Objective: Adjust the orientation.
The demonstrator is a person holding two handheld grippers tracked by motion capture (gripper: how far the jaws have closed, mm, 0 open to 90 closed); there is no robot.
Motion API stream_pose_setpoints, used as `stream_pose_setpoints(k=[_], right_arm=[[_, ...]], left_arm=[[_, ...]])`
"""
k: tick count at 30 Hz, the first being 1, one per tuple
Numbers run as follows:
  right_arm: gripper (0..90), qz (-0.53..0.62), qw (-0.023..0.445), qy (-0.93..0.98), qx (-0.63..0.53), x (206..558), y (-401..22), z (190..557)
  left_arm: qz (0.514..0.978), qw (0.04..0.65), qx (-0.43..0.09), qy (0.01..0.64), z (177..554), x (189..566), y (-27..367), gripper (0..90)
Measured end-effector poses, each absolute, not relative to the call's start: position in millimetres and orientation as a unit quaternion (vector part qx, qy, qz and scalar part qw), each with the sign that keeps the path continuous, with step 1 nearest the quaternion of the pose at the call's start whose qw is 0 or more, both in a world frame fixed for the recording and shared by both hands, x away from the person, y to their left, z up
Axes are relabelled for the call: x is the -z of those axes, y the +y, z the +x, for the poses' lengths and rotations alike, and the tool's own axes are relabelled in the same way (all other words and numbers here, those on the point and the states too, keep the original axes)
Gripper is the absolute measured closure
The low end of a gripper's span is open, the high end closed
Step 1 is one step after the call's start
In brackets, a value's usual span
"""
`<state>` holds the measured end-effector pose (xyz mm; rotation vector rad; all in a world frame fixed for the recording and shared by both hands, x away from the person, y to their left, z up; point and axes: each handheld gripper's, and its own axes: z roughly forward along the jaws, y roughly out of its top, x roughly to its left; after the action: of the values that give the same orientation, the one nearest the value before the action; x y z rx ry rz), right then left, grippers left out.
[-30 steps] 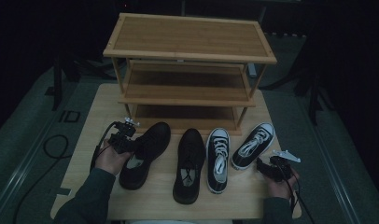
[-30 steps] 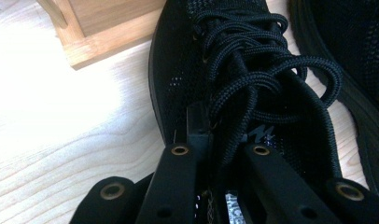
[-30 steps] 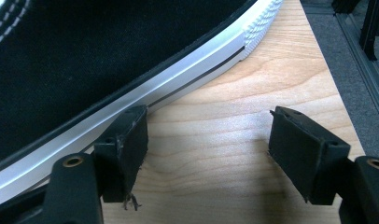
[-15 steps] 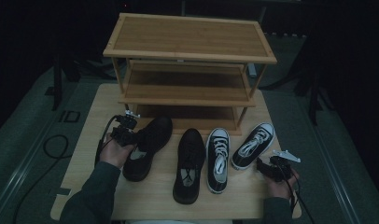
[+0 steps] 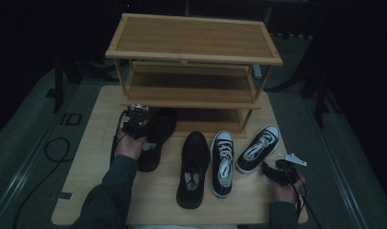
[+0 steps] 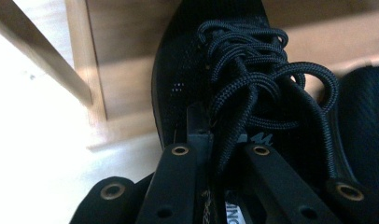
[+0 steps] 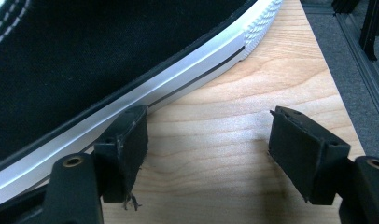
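1. Since a second ago, the left black shoe (image 5: 156, 138) has travelled away from the person toward the shelf rack (image 5: 194, 71), its toe now reaching under the lowest shelf.
2. Clamped on that shoe's collar beside the laces (image 6: 267, 79), the left gripper (image 5: 134, 125) has its jaws pinched narrow, with the shoe's edge between them.
3. Right of it, the second black shoe (image 5: 191, 169) lies flat on the table (image 5: 86, 162), toe pointing far.
4. Further right sit two black-and-white sneakers (image 5: 222, 162), the outer sneaker (image 5: 259, 148) angled to the right.
5. At the near right, the right gripper (image 7: 208, 154) rests with jaws spread wide, holding nothing, its left jaw just beside the outer sneaker's white sole.
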<state>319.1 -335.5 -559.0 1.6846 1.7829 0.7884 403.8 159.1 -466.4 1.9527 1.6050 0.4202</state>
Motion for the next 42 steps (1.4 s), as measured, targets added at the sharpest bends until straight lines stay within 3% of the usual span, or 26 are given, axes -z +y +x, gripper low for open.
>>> stream_pose_setpoints(k=[10,15,18,20,29,42], right_arm=[[28.1,0.628,0.279,0.665,-0.294,559.0,-335.5,319.1],[28.1,0.628,0.279,0.664,-0.294,559.0,-335.5,319.2],[28.1,0.628,0.279,0.665,-0.294,559.0,-335.5,319.2],[28.1,0.628,0.279,0.665,-0.294,559.0,-335.6,319.1],[28.1,0.628,0.279,0.665,-0.294,559.0,-335.5,319.1],[28.1,0.628,0.279,0.665,-0.294,559.0,-335.5,319.1]], left_arm=[[0.665,0.317,-0.188,0.649,414.4,475.6,148.0,84.8],[0.663,0.323,-0.195,0.647,414.4,477.3,145.3,78.6],[0.68,0.324,-0.185,0.631,413.3,476.6,147.3,62.0],[0.684,0.323,-0.181,0.628,412.8,476.1,148.2,56.5],[0.711,0.331,-0.174,0.596,395.0,460.0,155.8,52.8],[0.732,0.397,-0.157,0.53,359.6,437.0,171.7,53.1]])
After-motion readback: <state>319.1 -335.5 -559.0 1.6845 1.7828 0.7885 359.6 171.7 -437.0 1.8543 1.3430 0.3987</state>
